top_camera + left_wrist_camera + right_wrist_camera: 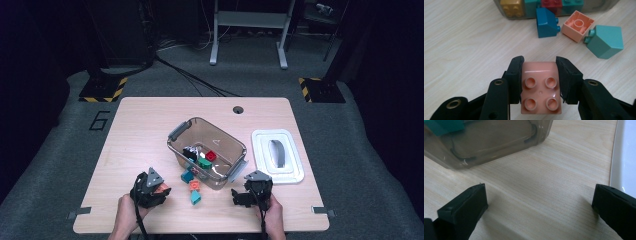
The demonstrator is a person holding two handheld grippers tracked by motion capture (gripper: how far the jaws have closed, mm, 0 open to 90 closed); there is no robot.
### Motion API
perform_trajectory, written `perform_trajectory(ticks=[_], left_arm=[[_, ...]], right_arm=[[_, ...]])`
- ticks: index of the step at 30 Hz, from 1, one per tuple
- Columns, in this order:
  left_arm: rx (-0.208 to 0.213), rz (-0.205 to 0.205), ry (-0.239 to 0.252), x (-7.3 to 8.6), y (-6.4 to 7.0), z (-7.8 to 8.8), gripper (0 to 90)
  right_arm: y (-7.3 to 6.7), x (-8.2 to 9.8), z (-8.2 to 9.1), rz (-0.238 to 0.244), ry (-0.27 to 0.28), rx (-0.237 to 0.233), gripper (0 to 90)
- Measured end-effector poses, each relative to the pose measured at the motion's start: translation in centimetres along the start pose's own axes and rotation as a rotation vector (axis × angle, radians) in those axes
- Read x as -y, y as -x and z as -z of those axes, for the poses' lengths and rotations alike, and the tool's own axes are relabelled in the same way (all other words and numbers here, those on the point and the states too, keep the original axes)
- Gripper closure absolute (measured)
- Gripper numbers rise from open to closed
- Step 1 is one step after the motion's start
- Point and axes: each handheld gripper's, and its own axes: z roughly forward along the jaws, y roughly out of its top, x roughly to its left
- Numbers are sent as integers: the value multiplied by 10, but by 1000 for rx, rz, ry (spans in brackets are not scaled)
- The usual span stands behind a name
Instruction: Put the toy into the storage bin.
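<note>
My left gripper (540, 75) is shut on a peach four-stud brick (541, 87), pads pressed on both its sides; from above the left gripper (159, 189) hangs over the table's front left with the peach brick (161, 189) in it. Ahead on the wood lie a dark teal sloped brick (546, 22), a peach square brick (578, 25) and a light teal brick (605, 41). My right gripper (539, 197) stands open above bare wood, nothing between its jaws; in the high view the right gripper (245, 196) is near the front right, beside the clear bin (176, 132).
The clear bin (499, 140) holds several bricks, among them a red one (211, 155), a green one (204, 162) and a yellow one (512, 7). A white lid (260, 150) lies right of the bin. The table's front edge is close behind both hands.
</note>
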Motion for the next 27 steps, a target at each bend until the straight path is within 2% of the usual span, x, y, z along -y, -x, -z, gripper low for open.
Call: perform_trajectory(ticks=[18,27], left_arm=[[-39,-4,23,-24,-24,15,588],[-49,-6,48,-43,-35,27,588]], right_arm=[[0,0,0,0,0,0,0],[0,0,0,0,0,0,0]])
